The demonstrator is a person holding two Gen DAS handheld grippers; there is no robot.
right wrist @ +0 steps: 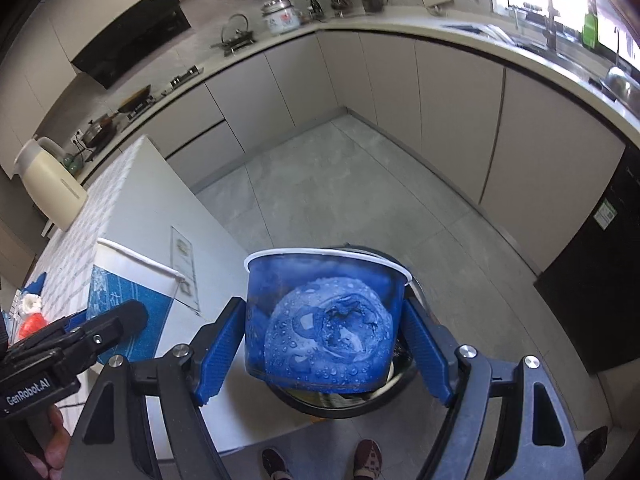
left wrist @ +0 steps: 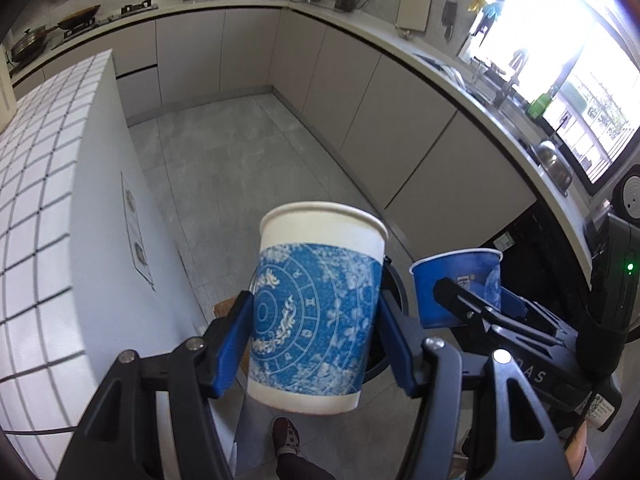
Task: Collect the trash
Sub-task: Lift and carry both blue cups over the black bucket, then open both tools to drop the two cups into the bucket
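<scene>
Two grippers are holding cups above a grey tiled kitchen floor (left wrist: 224, 152). The left gripper (left wrist: 314, 320) is clamping its blue fingers (left wrist: 234, 344) against the sides of a white-and-blue patterned paper cup (left wrist: 316, 304), roughly upright. The right gripper (right wrist: 324, 344) is squeezing a wet blue cup (right wrist: 324, 320) between its fingers (right wrist: 218, 350), directly over a round dark bin (right wrist: 340, 404) beneath them. Beside the left fingers, a white checked tabletop (left wrist: 44, 184) is stretching away; beige cabinets (left wrist: 248, 52) are wrapping the room.
</scene>
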